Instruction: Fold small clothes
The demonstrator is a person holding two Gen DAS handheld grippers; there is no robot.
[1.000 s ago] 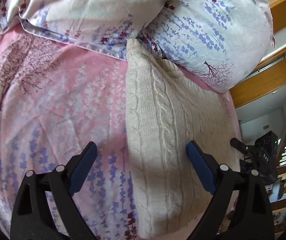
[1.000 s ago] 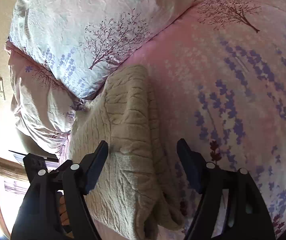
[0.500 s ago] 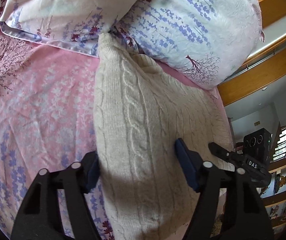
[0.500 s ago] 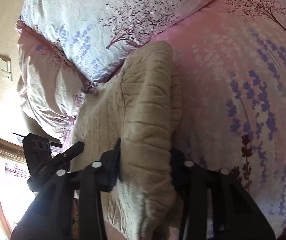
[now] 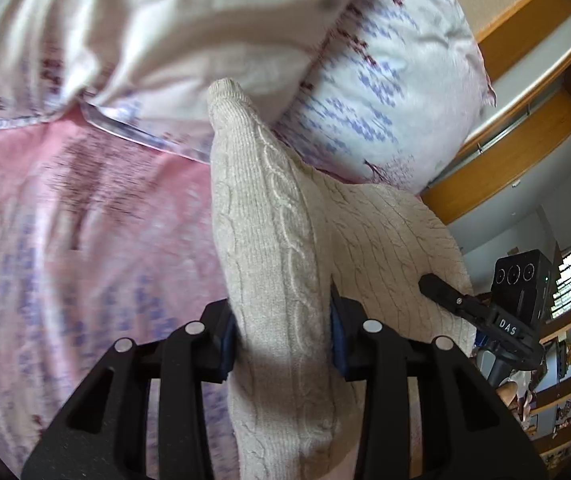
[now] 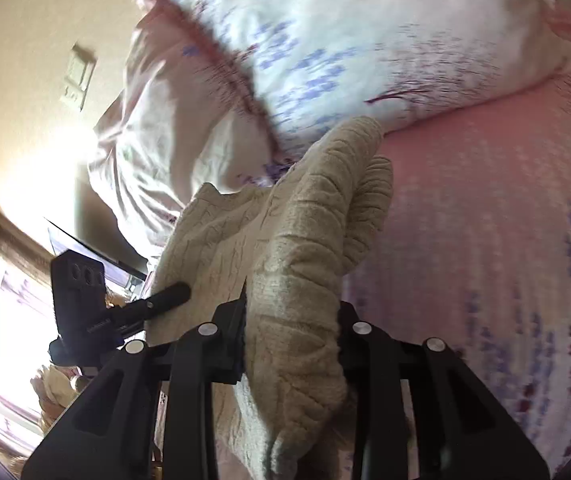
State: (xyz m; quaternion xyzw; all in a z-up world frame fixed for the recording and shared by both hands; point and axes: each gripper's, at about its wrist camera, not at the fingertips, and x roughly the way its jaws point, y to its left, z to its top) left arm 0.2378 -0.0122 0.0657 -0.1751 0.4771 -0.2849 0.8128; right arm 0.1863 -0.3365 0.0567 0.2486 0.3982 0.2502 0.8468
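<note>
- Left claw (image 5: 281, 344) is closing on the cream knit sweater (image 5: 269, 240), bunched between its jaws.
- Right claw (image 6: 291, 340) is closing on the sweater's other fold, pillows (image 6: 325, 40) blurrily at twelve o'clock, probably touching it.

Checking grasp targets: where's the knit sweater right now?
In both wrist views the beige knit sweater lies on the pink bedsheet, its far end at the floral pillows, a bunched fold pinched in each closing gripper, left and right.

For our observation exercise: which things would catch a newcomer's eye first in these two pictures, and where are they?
A cream cable-knit sweater rises in a ridge mid-frame, pinched by the closing left gripper and right gripper. It lies on a pink floral bedsheet, with pale flowered pillows behind it.
</note>
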